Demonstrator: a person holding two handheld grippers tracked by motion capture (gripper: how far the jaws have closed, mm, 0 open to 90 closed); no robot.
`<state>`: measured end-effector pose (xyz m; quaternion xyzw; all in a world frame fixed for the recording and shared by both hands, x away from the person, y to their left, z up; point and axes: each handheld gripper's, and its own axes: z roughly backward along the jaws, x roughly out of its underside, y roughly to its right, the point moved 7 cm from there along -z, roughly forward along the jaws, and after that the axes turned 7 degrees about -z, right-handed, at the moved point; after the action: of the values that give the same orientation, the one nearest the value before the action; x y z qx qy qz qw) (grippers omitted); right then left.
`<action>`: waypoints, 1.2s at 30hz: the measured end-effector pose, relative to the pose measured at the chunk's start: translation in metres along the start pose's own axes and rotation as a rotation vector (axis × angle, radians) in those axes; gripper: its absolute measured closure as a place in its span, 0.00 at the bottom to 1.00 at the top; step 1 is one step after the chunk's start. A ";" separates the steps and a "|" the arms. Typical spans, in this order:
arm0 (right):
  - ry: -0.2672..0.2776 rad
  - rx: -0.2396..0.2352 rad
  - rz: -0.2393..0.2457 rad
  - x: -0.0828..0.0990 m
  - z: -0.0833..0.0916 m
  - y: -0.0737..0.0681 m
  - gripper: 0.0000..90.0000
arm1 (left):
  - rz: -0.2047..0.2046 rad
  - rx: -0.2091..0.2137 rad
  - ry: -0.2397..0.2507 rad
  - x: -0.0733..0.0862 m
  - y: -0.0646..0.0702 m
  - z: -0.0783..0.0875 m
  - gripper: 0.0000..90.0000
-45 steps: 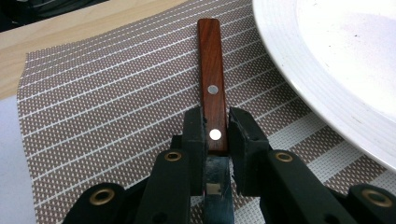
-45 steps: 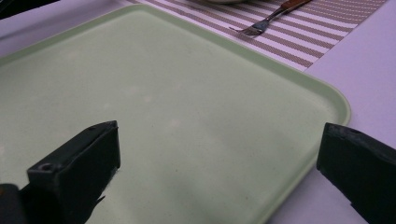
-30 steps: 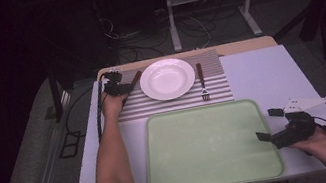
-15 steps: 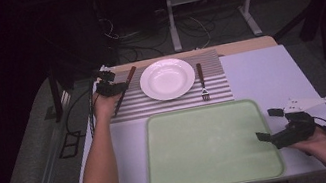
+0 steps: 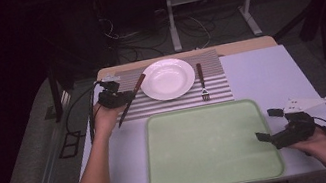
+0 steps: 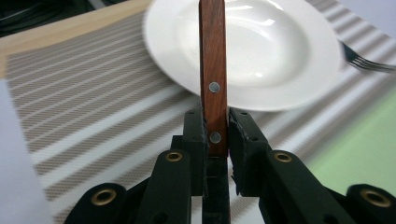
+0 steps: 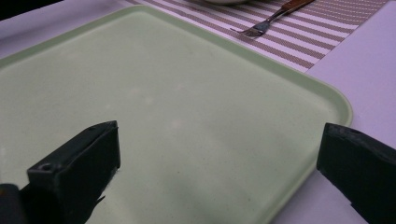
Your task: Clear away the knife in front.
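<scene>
We see a white plate (image 5: 167,78) on a striped placemat (image 5: 178,100) at the far side, a fork (image 5: 202,82) right of it, and a green tray (image 5: 211,146) nearer.

The left claw (image 6: 217,135) has its two black jaws closed on a wooden handle (image 6: 213,60) with two metal rivets, which rises straight up over the white plate (image 6: 261,51). The plate sits on a striped placemat (image 6: 93,98). To the right of the plate, fork tines (image 6: 369,63) lie on the mat, and a pale green surface (image 6: 364,154) lies nearer than the plate
</scene>
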<state>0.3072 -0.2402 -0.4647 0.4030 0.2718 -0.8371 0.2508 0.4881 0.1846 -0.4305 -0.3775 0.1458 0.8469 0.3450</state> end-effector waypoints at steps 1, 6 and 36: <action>0.001 0.000 0.000 0.000 0.000 0.000 0.00 | -0.007 0.008 -0.002 0.000 0.006 0.001 0.86; 0.001 0.000 -0.002 0.000 0.000 0.000 0.00 | -0.021 0.038 -0.020 0.005 0.034 0.005 0.86; -0.002 -0.002 0.018 -0.001 0.000 -0.003 0.00 | -0.046 0.200 -0.111 0.051 0.147 -0.016 0.86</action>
<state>0.3058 -0.2373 -0.4632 0.4044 0.2686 -0.8350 0.2590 0.3700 0.0948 -0.4807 -0.2967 0.2015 0.8397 0.4078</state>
